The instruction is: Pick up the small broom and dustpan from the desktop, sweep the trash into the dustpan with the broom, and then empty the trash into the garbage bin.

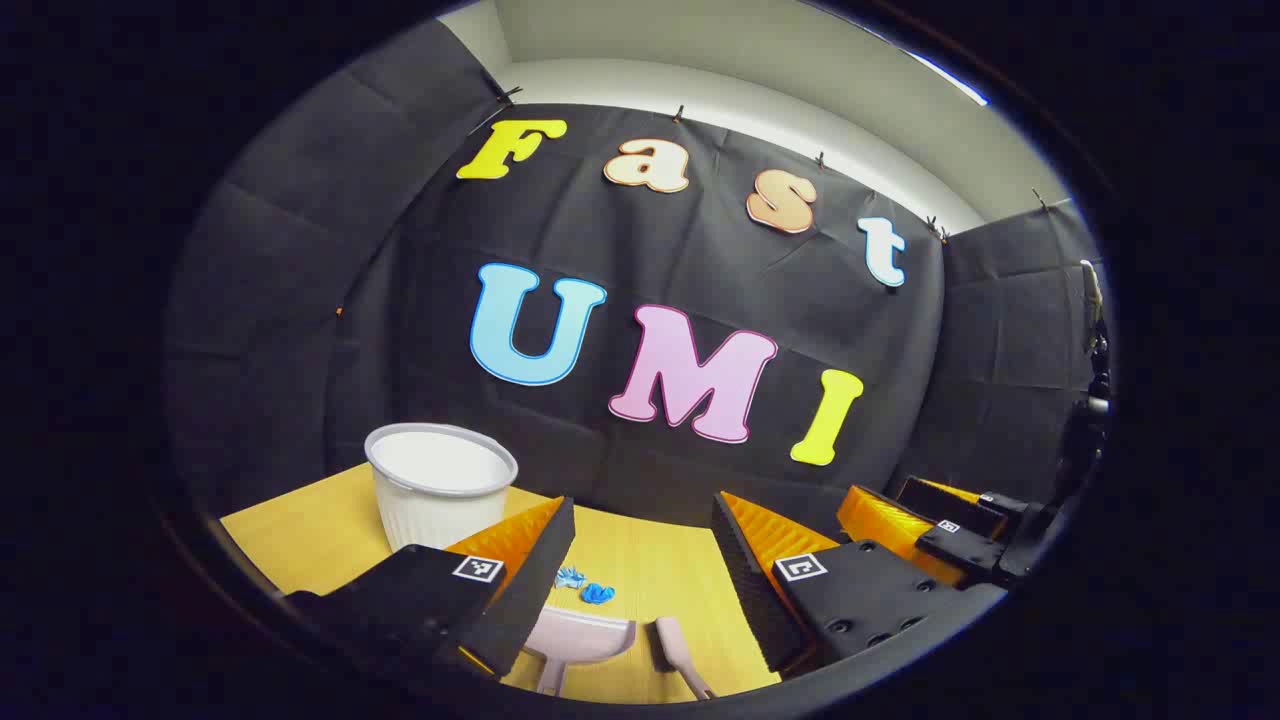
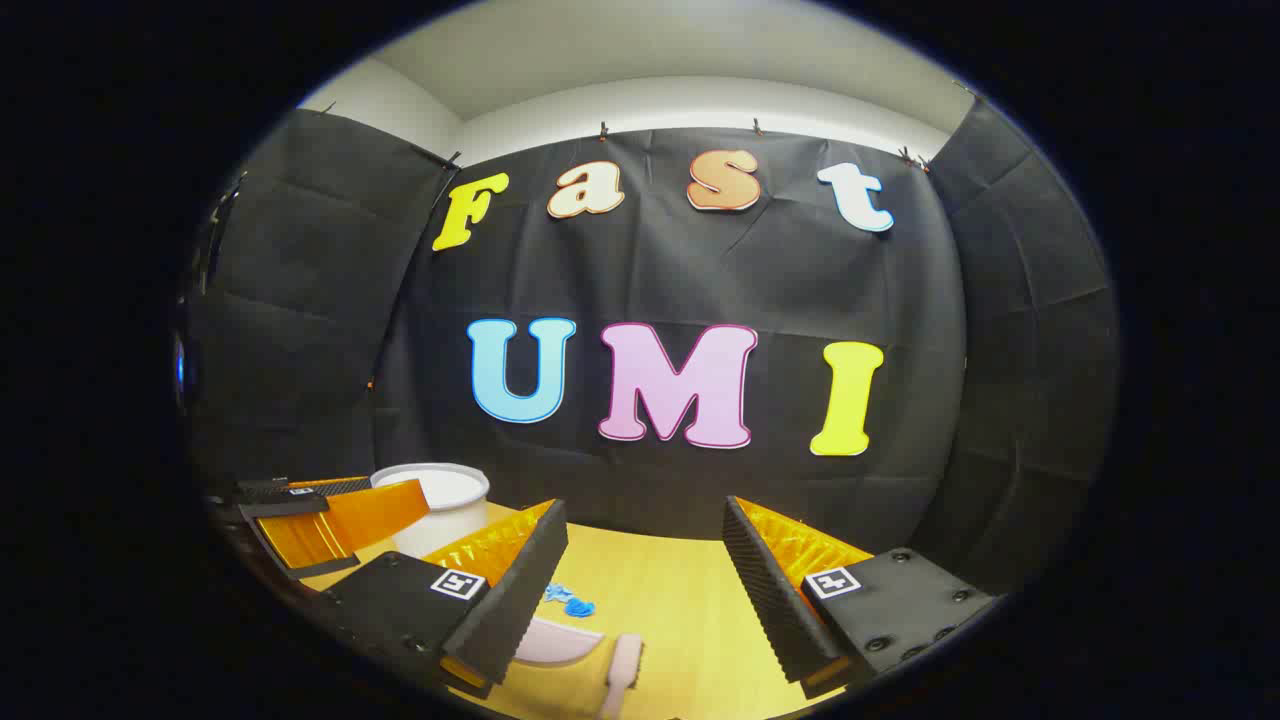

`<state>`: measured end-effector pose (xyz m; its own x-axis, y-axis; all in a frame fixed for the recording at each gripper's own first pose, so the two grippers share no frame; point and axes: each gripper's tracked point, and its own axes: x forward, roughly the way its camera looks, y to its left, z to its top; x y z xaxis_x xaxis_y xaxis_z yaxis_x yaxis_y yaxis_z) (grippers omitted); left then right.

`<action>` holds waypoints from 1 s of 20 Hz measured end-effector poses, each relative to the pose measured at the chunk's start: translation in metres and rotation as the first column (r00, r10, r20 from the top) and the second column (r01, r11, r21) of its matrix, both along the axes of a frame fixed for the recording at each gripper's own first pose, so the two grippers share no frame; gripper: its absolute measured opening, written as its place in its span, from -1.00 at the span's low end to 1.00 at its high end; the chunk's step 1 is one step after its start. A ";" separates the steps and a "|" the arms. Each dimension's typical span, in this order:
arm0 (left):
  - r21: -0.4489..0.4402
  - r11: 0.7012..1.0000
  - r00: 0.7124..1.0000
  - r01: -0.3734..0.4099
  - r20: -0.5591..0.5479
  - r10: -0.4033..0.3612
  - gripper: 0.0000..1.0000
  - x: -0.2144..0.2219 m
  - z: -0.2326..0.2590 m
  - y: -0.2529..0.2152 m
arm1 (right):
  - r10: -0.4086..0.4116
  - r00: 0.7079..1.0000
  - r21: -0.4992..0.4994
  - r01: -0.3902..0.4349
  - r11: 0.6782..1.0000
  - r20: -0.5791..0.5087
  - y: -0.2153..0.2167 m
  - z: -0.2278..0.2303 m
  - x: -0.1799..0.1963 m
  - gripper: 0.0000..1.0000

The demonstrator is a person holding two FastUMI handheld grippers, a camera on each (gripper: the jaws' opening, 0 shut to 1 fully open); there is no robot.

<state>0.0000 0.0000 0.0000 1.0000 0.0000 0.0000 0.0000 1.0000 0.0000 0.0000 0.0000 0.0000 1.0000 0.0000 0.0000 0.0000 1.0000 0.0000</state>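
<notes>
On the desk [image 1: 300,530], a white bin [image 1: 440,497] stands at the far left, close to the black cloth wall [image 1: 700,260]. Left gripper [image 1: 640,560]: fingers spread wide, nothing between them, held above the desk. Between its fingers, lower down, lie bits of blue trash [image 1: 585,585], just beyond the pale pink dustpan [image 1: 580,638]. Broom [image 1: 678,655], also pale pink, lies just right of the dustpan, apart from it by a narrow gap. Neither tool is touched. Right gripper [image 1: 950,530] shows at the right edge of the left gripper view, well off from the tools. Right gripper view: right gripper [image 2: 645,570] likewise gaping, empty, above the desk [image 2: 680,600]. Trash [image 2: 570,600] sits near its left finger, dustpan [image 2: 560,642] partly hidden behind that finger, broom [image 2: 625,675] at the bottom edge beside the pan. Left gripper [image 2: 320,520] appears at far left, in front of the bin [image 2: 440,505].
</notes>
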 end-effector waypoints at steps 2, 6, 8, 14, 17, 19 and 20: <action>0.019 1.000 0.999 -0.020 0.040 0.019 0.61 -0.002 0.013 0.012 | -0.011 1.000 0.000 0.011 1.000 -0.012 0.003 0.002 0.002 0.92; 0.003 1.000 0.999 -0.031 0.041 0.031 0.63 -0.004 0.018 0.021 | -0.018 0.999 0.017 0.018 1.000 -0.029 0.005 0.003 0.011 0.92; 0.010 0.999 0.999 -0.034 0.037 0.034 0.61 -0.002 0.019 0.022 | -0.012 0.999 0.033 0.013 0.999 -0.041 0.009 0.002 0.015 0.99; 0.024 0.998 0.999 -0.050 0.011 0.050 0.61 -0.002 0.019 0.026 | -0.002 0.999 0.065 0.004 0.998 -0.034 0.010 -0.004 0.028 0.90; 0.036 0.998 0.998 -0.053 0.029 0.052 0.61 -0.001 0.024 0.024 | -0.019 1.000 0.062 0.021 0.998 -0.024 0.002 -0.001 0.034 0.99; 0.058 0.997 0.998 -0.049 0.043 0.047 0.61 -0.001 0.027 0.023 | -0.022 0.999 0.063 0.024 0.998 -0.028 0.003 -0.004 0.039 0.90; 0.068 0.997 0.998 -0.048 0.047 0.045 0.61 0.000 0.028 0.023 | -0.016 0.999 0.062 0.018 0.998 -0.037 0.006 -0.007 0.041 0.90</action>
